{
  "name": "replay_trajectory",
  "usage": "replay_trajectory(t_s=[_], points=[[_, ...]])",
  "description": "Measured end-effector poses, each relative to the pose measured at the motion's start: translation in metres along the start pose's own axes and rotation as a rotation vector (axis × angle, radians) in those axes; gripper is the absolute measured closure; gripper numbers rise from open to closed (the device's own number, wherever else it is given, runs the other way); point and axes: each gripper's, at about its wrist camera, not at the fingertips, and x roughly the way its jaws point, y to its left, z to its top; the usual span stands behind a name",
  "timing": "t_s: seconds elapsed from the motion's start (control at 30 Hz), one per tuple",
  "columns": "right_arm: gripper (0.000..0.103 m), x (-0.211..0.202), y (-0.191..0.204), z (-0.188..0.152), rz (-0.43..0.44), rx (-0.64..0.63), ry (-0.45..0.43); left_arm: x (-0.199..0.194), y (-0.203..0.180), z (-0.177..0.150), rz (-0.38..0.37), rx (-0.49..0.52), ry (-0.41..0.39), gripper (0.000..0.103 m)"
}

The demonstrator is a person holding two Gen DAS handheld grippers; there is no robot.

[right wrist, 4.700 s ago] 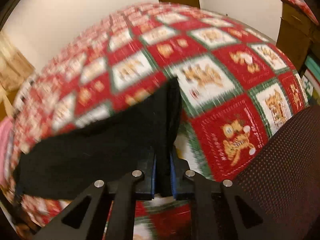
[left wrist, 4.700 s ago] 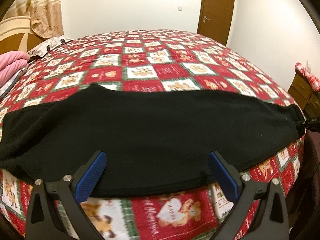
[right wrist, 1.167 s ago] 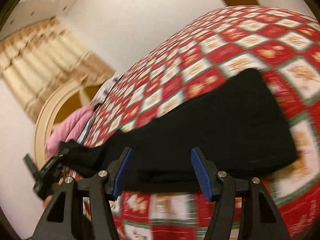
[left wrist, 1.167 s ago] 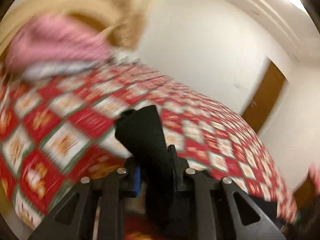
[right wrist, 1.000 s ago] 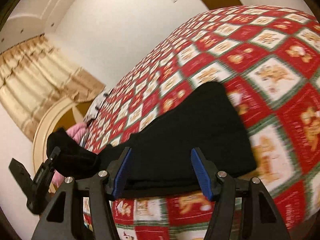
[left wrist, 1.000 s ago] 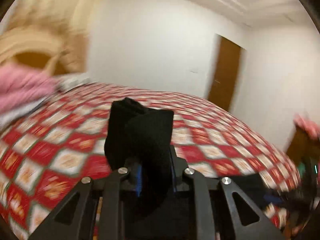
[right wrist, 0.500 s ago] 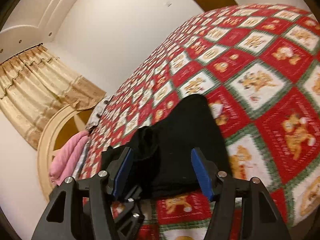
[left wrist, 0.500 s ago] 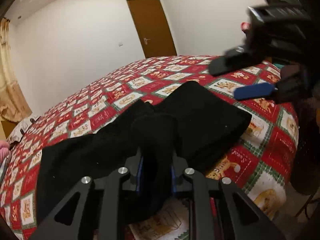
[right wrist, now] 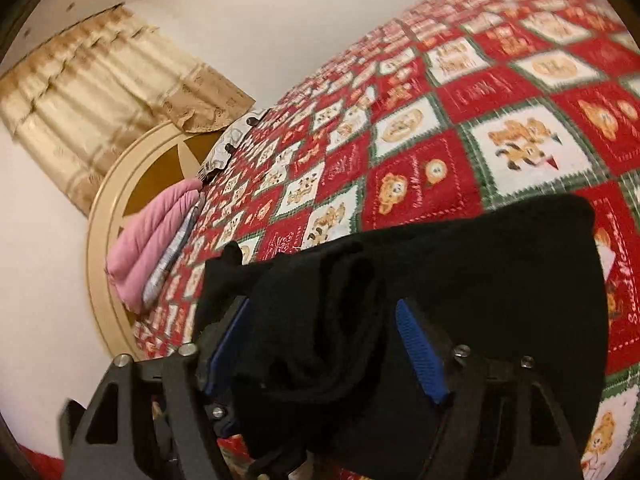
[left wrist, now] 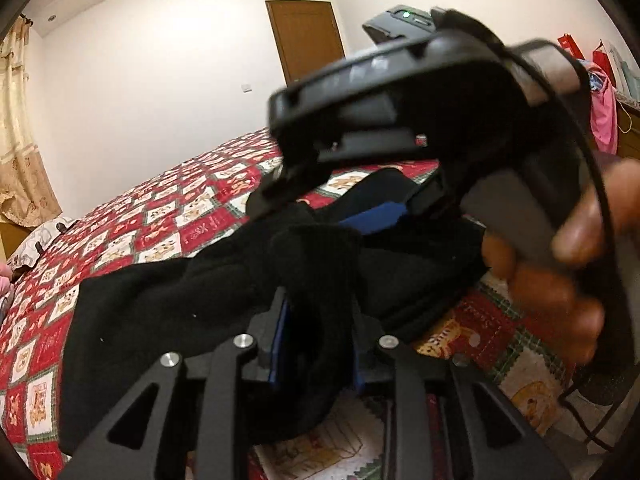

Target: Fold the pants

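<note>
Between the opening left tool [left wrist: 318, 344] sit bunched pants [left wrist: 168, 300].

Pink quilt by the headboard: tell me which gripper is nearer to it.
Left. The left gripper, jaws opening around the black pants, sits on the side toward the pink quilt; the right gripper is beyond it, farther away.

The location was a home bedroom. A bed with a red, white and green patchwork quilt [right wrist: 460, 128] filled the room, with a curved cream wooden headboard [right wrist: 100, 216], beige patterned curtains [right wrist: 92, 92], a folded pink blanket [right wrist: 152, 240] and a brown wooden door [left wrist: 306, 38].
</note>
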Motion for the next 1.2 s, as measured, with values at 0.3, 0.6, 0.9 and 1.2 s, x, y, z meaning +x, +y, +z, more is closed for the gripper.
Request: replay_trajectory(t_s=[0.3,0.6,0.9,1.2], points=[[0.084,-0.032,0.009,0.01,0.039,-0.02,-0.061,-0.004,-0.003,0.019,-0.015,-0.025,-0.015,0.074],[0.088,-0.1,-0.024,0.028,-0.097,-0.048,-0.153,0.007,-0.052,0.051,-0.096,0.033,-0.047,0.074],[0.053,-0.091,-0.048,0.018,-0.032,0.064,-0.099,0.019,-0.076,0.041,-0.145,0.099,-0.02,0.074],[0.046,-0.036,-0.031,0.025,-0.03,-0.079,0.035,0.013,-0.07,0.034,-0.087,0.108,-0.03,0.07]])
